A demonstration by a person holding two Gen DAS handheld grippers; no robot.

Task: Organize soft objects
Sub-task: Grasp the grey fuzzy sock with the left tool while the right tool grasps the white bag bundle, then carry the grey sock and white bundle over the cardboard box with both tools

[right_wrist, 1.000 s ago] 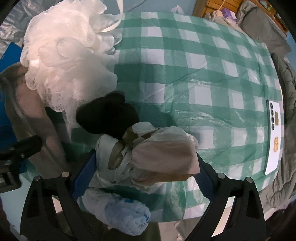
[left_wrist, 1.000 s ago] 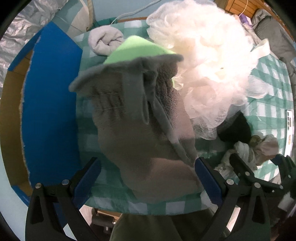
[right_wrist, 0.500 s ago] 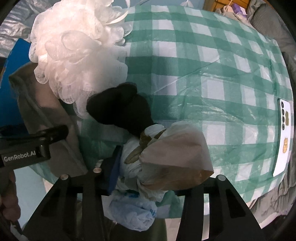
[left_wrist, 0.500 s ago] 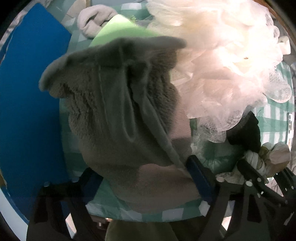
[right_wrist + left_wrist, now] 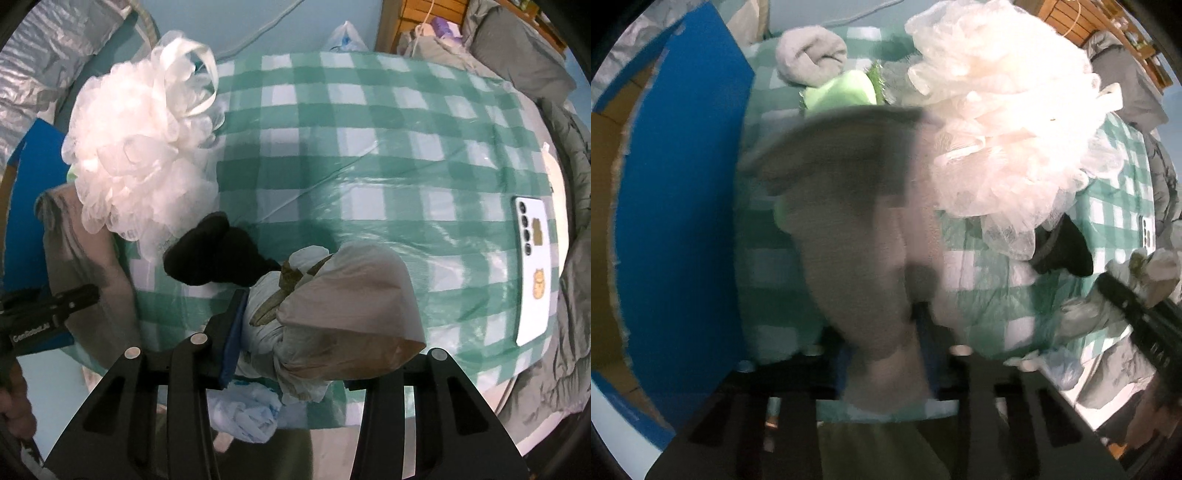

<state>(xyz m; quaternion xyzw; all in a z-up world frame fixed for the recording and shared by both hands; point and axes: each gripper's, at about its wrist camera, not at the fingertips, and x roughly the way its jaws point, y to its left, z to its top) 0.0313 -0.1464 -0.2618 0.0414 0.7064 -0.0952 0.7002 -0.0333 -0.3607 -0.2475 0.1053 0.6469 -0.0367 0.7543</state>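
Note:
My left gripper [image 5: 886,354] is shut on a grey fleece cloth [image 5: 849,229], which hangs blurred in front of the camera; the cloth also shows in the right wrist view [image 5: 77,236]. My right gripper [image 5: 295,343] is shut on a tied white plastic bag bundle [image 5: 340,306] above the table's near edge. A white mesh bath pouf [image 5: 1008,122] lies on the checked tablecloth and also shows in the right wrist view [image 5: 144,147]. A black soft item [image 5: 218,254] lies just beyond the bundle. A green sponge [image 5: 842,92] and a rolled grey towel [image 5: 812,55] lie farther back.
A blue cardboard box [image 5: 676,221] stands open at the table's left. A white phone [image 5: 535,266] lies at the right edge of the green checked tablecloth [image 5: 369,147]. A light blue plastic bag [image 5: 243,413] hangs under the bundle. Grey bedding [image 5: 569,277] lies to the right.
Both grippers have closed from open: the left on the grey cloth, the right on the white bag bundle. Both have lifted and pulled back a little.

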